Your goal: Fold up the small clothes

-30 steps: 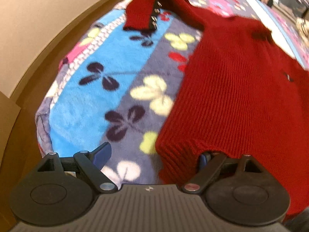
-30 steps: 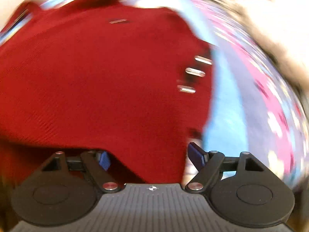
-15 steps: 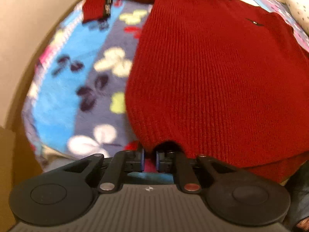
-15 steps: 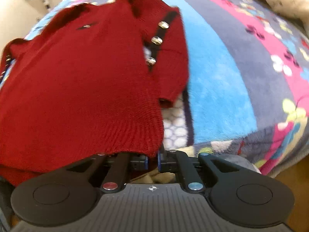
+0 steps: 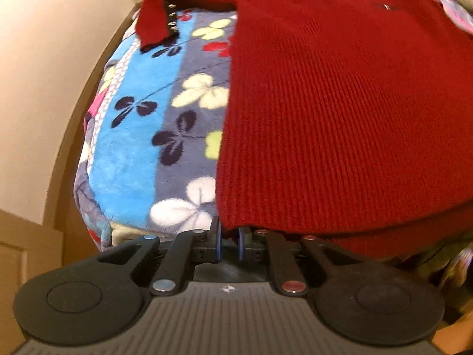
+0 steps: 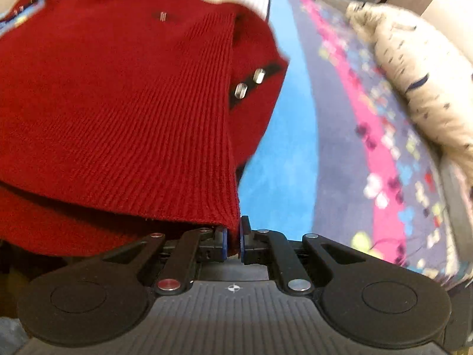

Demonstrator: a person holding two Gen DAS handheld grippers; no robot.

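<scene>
Left wrist view: your left tool (image 5: 229, 241) pinches the hem corner of the red sweater (image 5: 340, 112), lifted above the flowered blanket (image 5: 153, 136) on the bed. Right wrist view: your right tool (image 6: 233, 241) clamps the other corner; a speckled pillow (image 6: 419, 88) lies beyond.

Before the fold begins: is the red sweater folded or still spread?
Mostly spread: the red sweater lies open on the blanket, hem corners pinched.

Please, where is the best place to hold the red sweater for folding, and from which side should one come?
Probably the ribbed bottom hem, from the near edge: the left gripper and right gripper each pinch one corner of the red sweater, so it hangs flat.
</scene>
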